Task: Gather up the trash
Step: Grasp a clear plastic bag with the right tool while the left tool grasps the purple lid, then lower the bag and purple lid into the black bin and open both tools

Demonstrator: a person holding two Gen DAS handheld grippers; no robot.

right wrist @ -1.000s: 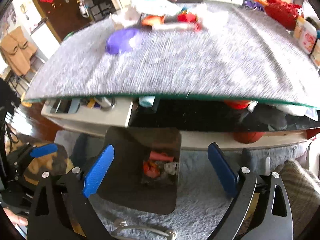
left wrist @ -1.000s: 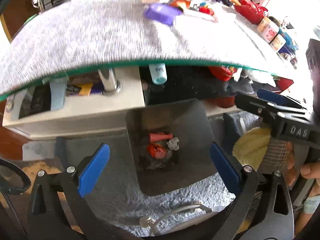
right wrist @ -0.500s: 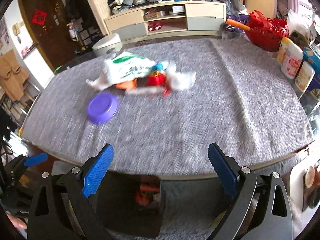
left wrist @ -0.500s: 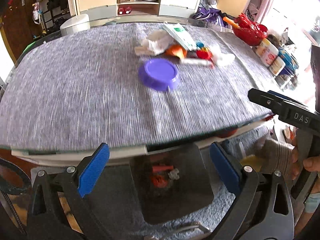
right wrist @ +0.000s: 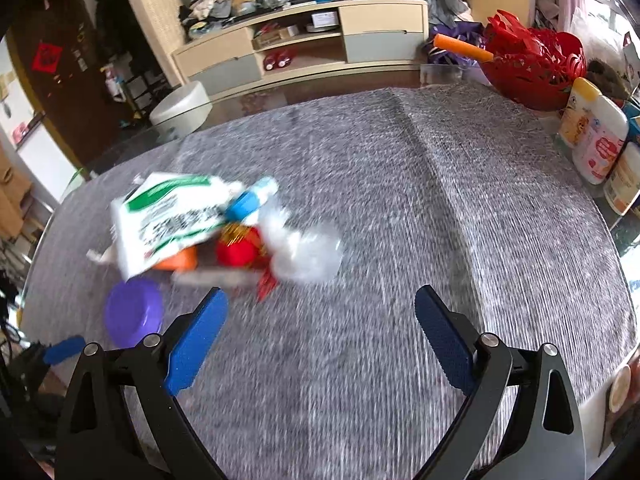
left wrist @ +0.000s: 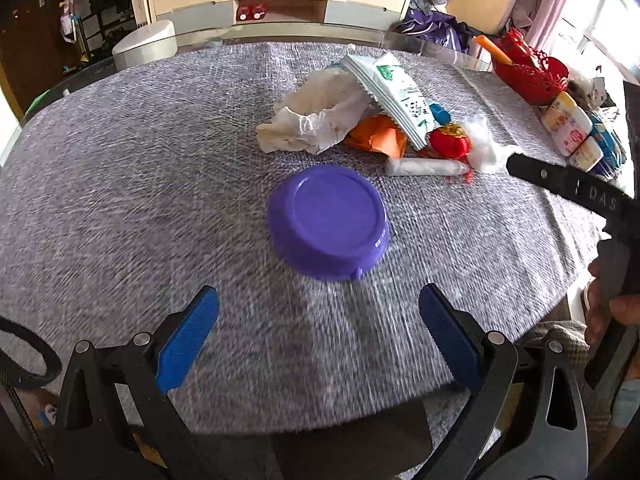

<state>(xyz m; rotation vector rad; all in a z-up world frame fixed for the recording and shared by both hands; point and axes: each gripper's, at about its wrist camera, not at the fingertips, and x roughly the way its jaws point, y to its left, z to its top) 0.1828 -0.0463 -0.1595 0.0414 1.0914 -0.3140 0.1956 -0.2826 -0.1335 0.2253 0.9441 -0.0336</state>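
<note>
A pile of trash lies mid-table on the grey cloth: a crumpled white bag [left wrist: 316, 116], a white and green wrapper [left wrist: 394, 90] [right wrist: 172, 216], orange paper [left wrist: 378, 136], a red ornament [left wrist: 450, 144] [right wrist: 238, 250], a white roll [left wrist: 426, 168] and clear plastic [right wrist: 304, 250]. A purple lid [left wrist: 328, 222] [right wrist: 134, 312] lies upside down nearer me. My left gripper [left wrist: 318, 338] is open and empty, just short of the lid. My right gripper [right wrist: 320, 338] is open and empty, to the right of the pile. The dark trash bin's rim [left wrist: 360, 440] shows below the table edge.
A red basket [right wrist: 534, 64] and several bottles [right wrist: 596, 136] stand along the table's right edge. A TV cabinet [left wrist: 280, 4] stands behind the table. The right gripper's body [left wrist: 576, 192] shows at the right in the left wrist view.
Both grippers have risen from over the floor bin to above the table and moved forward toward the trash pile. Both stayed open and empty.
</note>
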